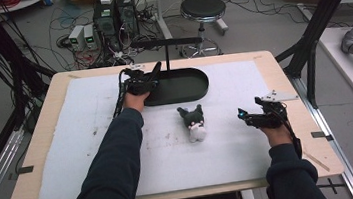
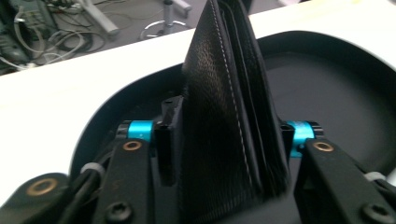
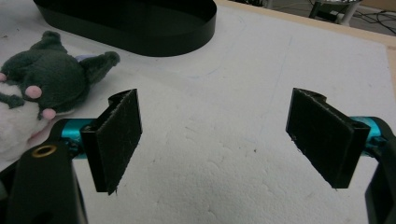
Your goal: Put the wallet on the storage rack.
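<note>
Left gripper (image 1: 155, 73) clamped on black wallet (image 2: 229, 116) over black tray (image 1: 183, 86), upper centre; right gripper (image 3: 215, 135) jaws apart beside plush toy (image 1: 194, 123).

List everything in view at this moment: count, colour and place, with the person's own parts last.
wallet: one, black with pale stitching, clamped in the left claw above the tray
tray: one, black, oval, far middle of the mat
plush toy: one, dark grey and white, lying mid-mat
mat: one, white, covering the table
table: one, light wood
stool: one, black seat, on the floor beyond the table
left claw: one, black, at the tray's left end
right claw: one, black, open over bare mat, right of the toy
</note>
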The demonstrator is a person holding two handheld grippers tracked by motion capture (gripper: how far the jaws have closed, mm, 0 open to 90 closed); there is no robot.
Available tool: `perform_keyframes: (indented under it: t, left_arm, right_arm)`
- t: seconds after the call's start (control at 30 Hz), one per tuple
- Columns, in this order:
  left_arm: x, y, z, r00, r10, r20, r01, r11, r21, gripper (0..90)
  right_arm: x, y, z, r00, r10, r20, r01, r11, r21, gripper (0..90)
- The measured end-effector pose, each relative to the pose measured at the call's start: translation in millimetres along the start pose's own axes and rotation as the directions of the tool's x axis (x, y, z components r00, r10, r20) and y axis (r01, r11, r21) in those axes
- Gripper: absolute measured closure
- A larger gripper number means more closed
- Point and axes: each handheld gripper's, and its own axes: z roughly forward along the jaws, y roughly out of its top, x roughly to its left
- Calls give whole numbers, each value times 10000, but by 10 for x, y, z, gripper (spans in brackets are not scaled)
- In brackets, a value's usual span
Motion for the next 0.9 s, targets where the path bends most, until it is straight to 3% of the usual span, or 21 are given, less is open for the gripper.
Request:
perform_keyframes:
  t: [0.17,0.2,0.3,0.47,0.63,0.73,0.8,0.83,0.9]
  left_arm:
    - [-4,-27,-84,9978,-400,528,398,9992,47,548]
    - [-8,-30,-88,9972,-409,631,406,9992,60,573]
    - [-50,-43,-85,9954,-383,880,382,9993,34,584]
    - [-119,-41,-47,9973,335,651,-326,9994,-147,699]
    - [-192,-42,-17,9944,926,516,-933,9956,98,724]
    - [-281,-47,21,9884,1487,316,-1499,9879,404,722]
    - [-366,-51,67,9797,2002,100,-2004,9772,698,716]
    - [-395,-53,95,9770,2129,-65,-2116,9735,870,699]
    - [-411,-58,152,9794,1994,-307,-1950,9747,1096,656]
  right_arm:
    - [-13,-1,-13,9999,69,74,-69,10000,-28,186]
    - [-11,-1,-16,9999,82,78,-82,10000,-3,235]
    - [-16,-2,-21,10000,44,42,-44,10000,7,256]
    - [-18,-3,-9,10000,78,28,-78,10000,10,256]
    - [-16,-3,-10,10000,73,-2,-73,10000,-4,256]
    - [-8,-1,-19,10000,62,11,-62,10000,2,256]
    - [-8,-1,-20,10000,56,18,-56,10000,-9,256]
    - [-7,-1,-20,10000,61,13,-61,10000,-12,256]
    - [-8,-2,-21,10000,62,6,-62,10000,8,256]
